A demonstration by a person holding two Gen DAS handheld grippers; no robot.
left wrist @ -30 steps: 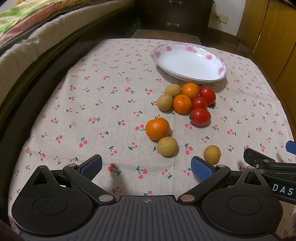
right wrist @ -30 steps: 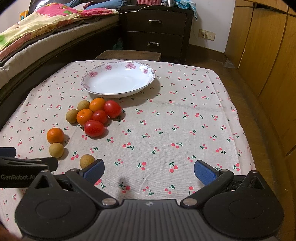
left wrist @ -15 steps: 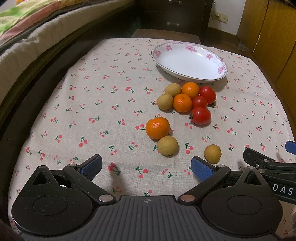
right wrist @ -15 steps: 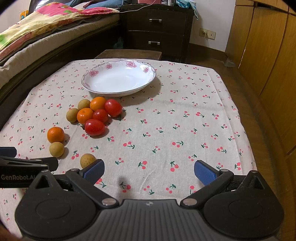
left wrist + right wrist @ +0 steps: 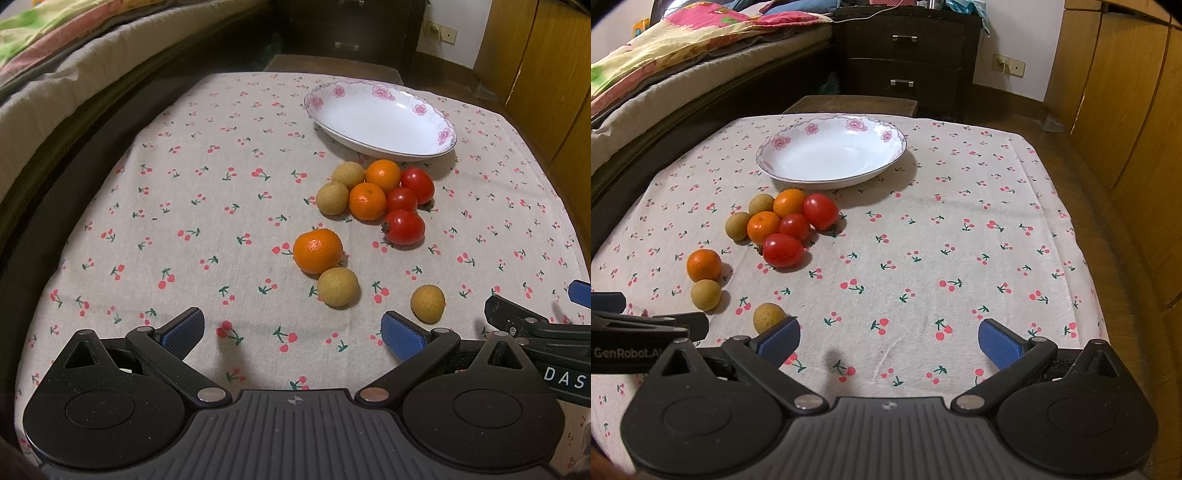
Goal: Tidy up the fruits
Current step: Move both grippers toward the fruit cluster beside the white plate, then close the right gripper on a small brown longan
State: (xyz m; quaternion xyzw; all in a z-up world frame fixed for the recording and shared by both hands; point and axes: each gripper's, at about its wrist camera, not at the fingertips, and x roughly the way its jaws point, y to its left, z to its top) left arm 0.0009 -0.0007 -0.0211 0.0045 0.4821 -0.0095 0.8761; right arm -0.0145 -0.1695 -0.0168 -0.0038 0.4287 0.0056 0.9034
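Note:
A white flowered plate (image 5: 441, 138) (image 5: 768, 164) stands empty at the far side of the cherry-print tablecloth. In front of it lies a cluster of two oranges (image 5: 367, 201), three red tomatoes (image 5: 404, 227) (image 5: 783, 250) and two tan round fruits (image 5: 332, 198). Nearer lie a lone orange (image 5: 317, 250) (image 5: 704, 264) and two more tan fruits (image 5: 338, 287) (image 5: 428, 303) (image 5: 768, 316). My left gripper (image 5: 293, 332) is open and empty near the front edge. My right gripper (image 5: 888, 339) is open and empty, its left finger just in front of the nearest tan fruit.
A bed (image 5: 665, 74) runs along the left side of the table. A dark dresser (image 5: 908, 55) and a low stool (image 5: 849, 103) stand behind the table. Wooden cabinets (image 5: 1126, 110) line the right. Bare cloth lies left and right of the fruit.
Both grippers have crept slightly forward and the view has shifted a little. The fruit and plate have not moved, and both jaws stay open.

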